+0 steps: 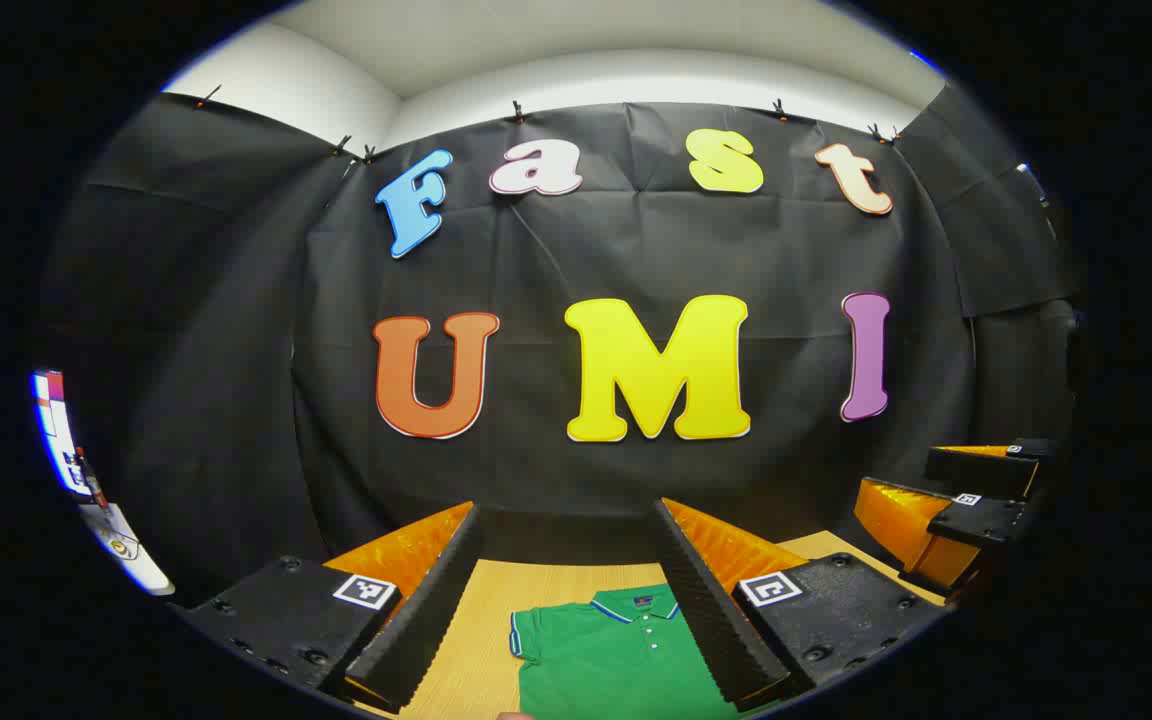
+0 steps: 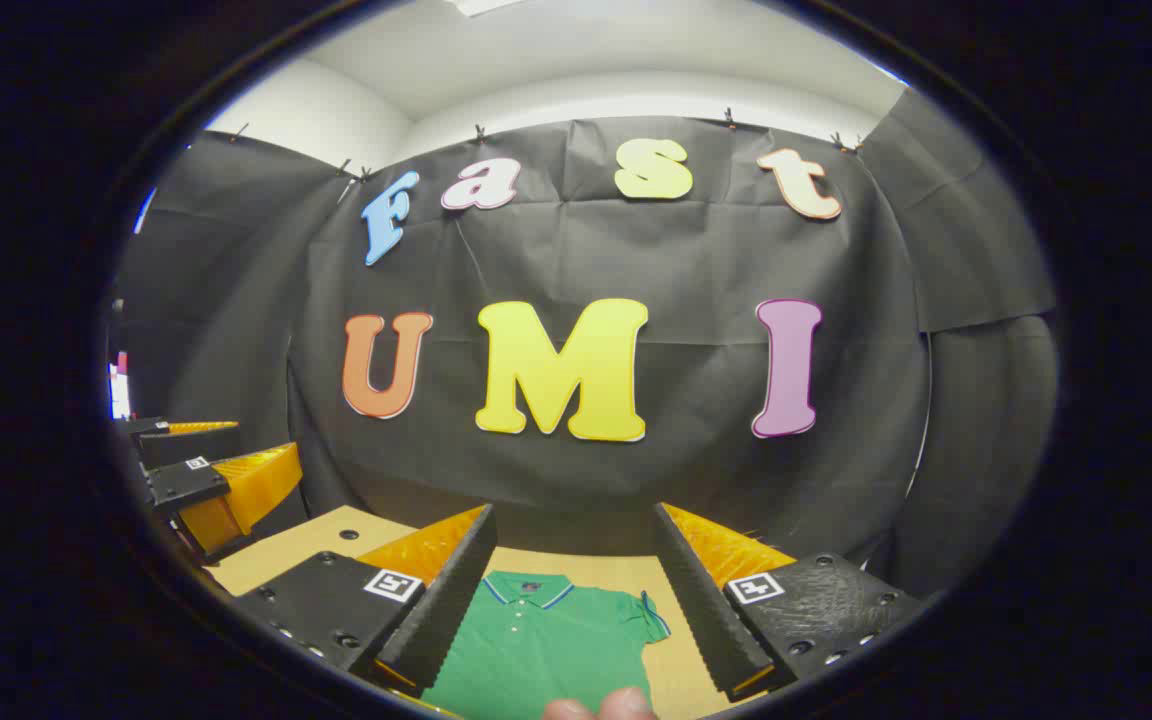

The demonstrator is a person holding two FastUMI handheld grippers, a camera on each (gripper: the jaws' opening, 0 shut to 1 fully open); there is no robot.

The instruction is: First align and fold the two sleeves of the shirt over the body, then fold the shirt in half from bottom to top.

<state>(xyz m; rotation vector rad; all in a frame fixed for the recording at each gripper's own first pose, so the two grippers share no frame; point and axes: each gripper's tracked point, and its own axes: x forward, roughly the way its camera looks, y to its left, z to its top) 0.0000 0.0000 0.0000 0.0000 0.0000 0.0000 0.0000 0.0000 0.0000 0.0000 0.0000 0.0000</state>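
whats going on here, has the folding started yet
Not yet, by the look of it. A green polo shirt lies flat on the wooden table, collar toward the black cloth wall, with both short sleeves spread out to the sides. A person holds the left gripper and right gripper side by side above the near edge of the shirt, both open and holding nothing. Neither sleeve has been folded in.
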